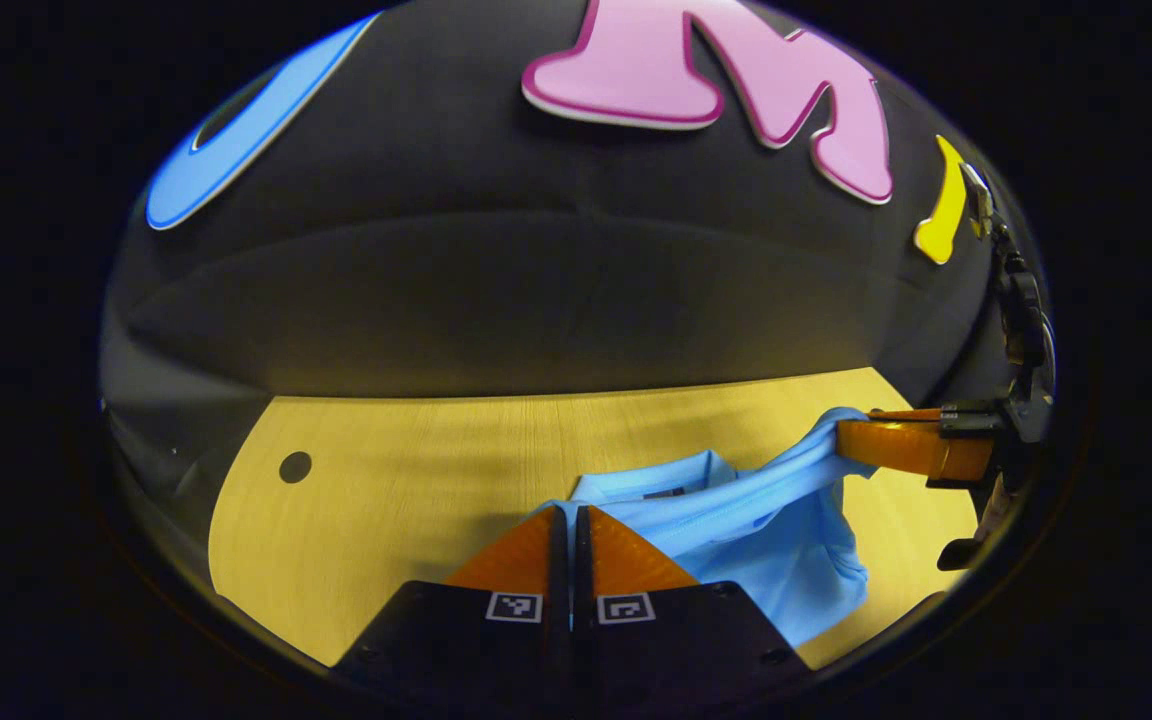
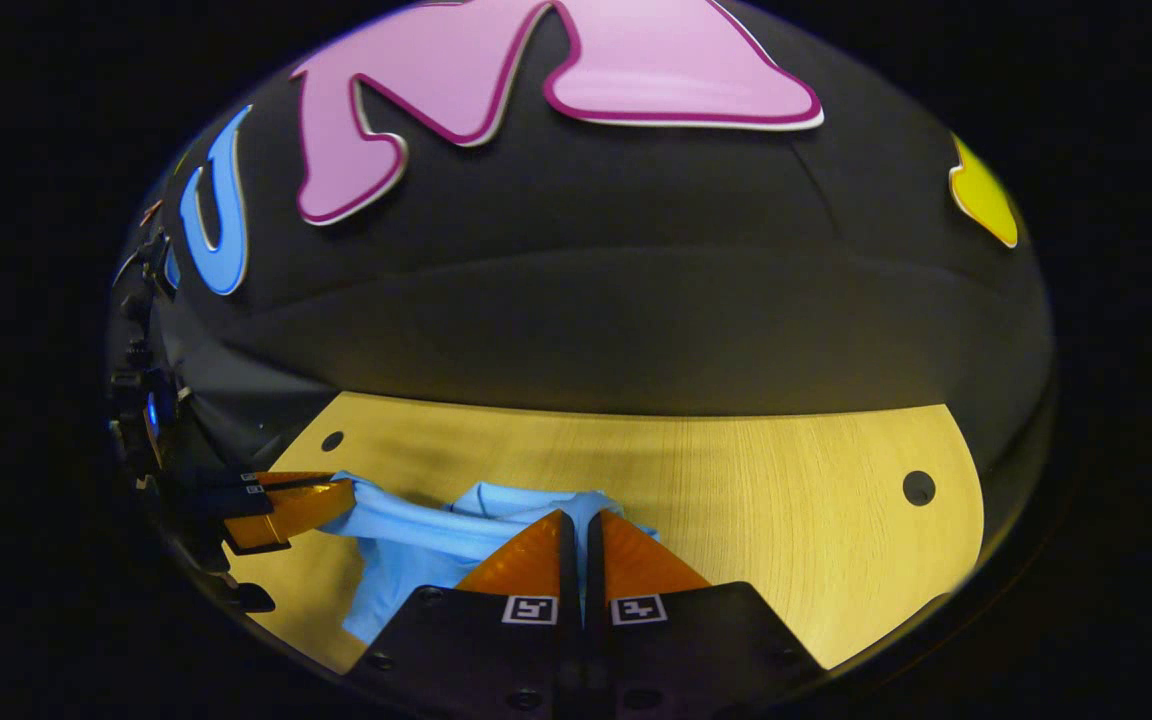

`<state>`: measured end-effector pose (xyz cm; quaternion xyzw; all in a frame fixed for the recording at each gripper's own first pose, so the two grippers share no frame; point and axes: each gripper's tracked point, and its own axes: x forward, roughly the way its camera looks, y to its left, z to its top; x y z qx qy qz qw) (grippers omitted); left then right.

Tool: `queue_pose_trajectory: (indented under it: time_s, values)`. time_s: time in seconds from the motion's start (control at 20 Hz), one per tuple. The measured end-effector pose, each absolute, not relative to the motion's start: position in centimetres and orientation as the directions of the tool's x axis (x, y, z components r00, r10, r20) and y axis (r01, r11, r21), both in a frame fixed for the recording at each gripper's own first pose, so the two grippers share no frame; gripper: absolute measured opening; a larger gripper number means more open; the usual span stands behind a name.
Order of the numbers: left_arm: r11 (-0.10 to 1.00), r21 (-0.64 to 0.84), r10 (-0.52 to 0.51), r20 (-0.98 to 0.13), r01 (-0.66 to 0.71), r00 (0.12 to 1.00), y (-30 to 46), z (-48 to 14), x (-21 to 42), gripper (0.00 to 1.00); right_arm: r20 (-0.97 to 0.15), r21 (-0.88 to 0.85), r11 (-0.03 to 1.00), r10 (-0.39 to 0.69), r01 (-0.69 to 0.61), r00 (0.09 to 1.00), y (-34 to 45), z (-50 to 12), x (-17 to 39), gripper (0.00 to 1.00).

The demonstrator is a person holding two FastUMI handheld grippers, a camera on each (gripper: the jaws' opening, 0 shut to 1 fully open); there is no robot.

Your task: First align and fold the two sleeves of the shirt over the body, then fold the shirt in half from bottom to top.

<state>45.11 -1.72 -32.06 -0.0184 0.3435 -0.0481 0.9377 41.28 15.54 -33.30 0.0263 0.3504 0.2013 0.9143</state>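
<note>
Left gripper view: left gripper (image 1: 570, 512) at bottom centre of the frame, its two fingers pressed almost together, only a thin slit between them. The tips pinch the edge of the light blue shirt (image 1: 766, 530). The shirt spreads from those tips toward the lower right of the frame, bunched and creased, partly raised off the table (image 1: 406, 500). Its collar shows just above and right of the tips. A stretched band of cloth runs up to the right, where the right gripper (image 1: 851, 440) comes in from the right edge of the frame; its fingers are close together with the cloth caught at the tips. Table is pale wood with a small dark round hole (image 1: 295, 466) at mid left.

Right gripper view: right gripper (image 2: 577, 522) at bottom centre, fingers narrow, nearly touching, closed on the shirt (image 2: 406, 545) edge. The shirt lies left of centre in the lower part of the frame, rumpled, with a taut strip reaching to the far left, where the left gripper (image 2: 341, 492) grips it. The collar sits just above the right gripper's tips. Table (image 2: 766, 520) fills the lower middle; one dark hole (image 2: 918, 487) at right, another (image 2: 332, 441) at upper left of the tabletop. Sleeves cannot be told apart from the body in the bunched cloth.
</note>
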Motion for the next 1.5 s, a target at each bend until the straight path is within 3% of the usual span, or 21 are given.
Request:
queue_pose_trajectory:
  time_s: [0.1,0.3,0.4,0.45,0.5,0.65,0.7,1.1,1.25,1.5]
  values:
    - [0.991,-0.104,-0.128,-0.621,0.080,0.774,-1.9,-33.5,47.3,0.06,-0.650,0.190,0.928,0.363,-0.319,0.668,15.4,-35.9,42.6,0.05]
    - [0.996,-0.060,-0.083,-0.621,0.058,0.779,-0.5,-37.7,49.3,0.06,-0.711,0.216,0.935,0.348,-0.281,0.611,15.9,-40.9,42.5,0.05]
    - [0.999,-0.021,-0.032,-0.611,0.025,0.791,0.2,-38.4,49.9,0.10,-0.719,0.179,0.941,0.325,-0.288,0.615,15.6,-41.8,42.3,0.13]
    - [1.000,-0.006,-0.015,-0.593,0.014,0.805,0.6,-38.0,50.2,0.18,-0.711,0.148,0.942,0.312,-0.300,0.630,15.3,-41.9,42.5,0.10]
    - [1.000,-0.017,-0.026,-0.576,0.020,0.817,0.5,-37.2,50.0,0.39,-0.695,0.129,0.944,0.305,-0.305,0.651,15.0,-41.5,42.6,0.22]
    - [0.999,-0.039,-0.041,-0.525,0.024,0.850,-0.1,-33.9,48.3,1.00,-0.651,0.123,0.948,0.301,-0.295,0.697,15.0,-38.5,41.4,0.89]
    - [0.998,-0.049,-0.051,-0.505,0.030,0.862,-0.5,-32.4,47.2,0.98,-0.639,0.114,0.951,0.291,-0.286,0.712,14.6,-37.5,40.8,1.00]
    - [0.999,-0.029,-0.049,-0.313,0.043,0.948,-1.3,-17.6,35.7,0.99,-0.501,0.024,0.951,0.279,-0.309,0.819,12.6,-22.7,32.1,1.00]
    - [0.998,-0.025,-0.054,-0.232,0.050,0.971,-1.3,-11.1,28.9,0.98,-0.457,0.046,0.951,0.293,-0.306,0.840,11.6,-16.5,25.3,1.00]
    - [0.996,0.007,-0.082,-0.182,0.085,0.980,-3.4,-6.0,20.6,0.98,-0.378,0.014,0.952,0.288,-0.305,0.880,10.3,-10.5,16.8,1.00]
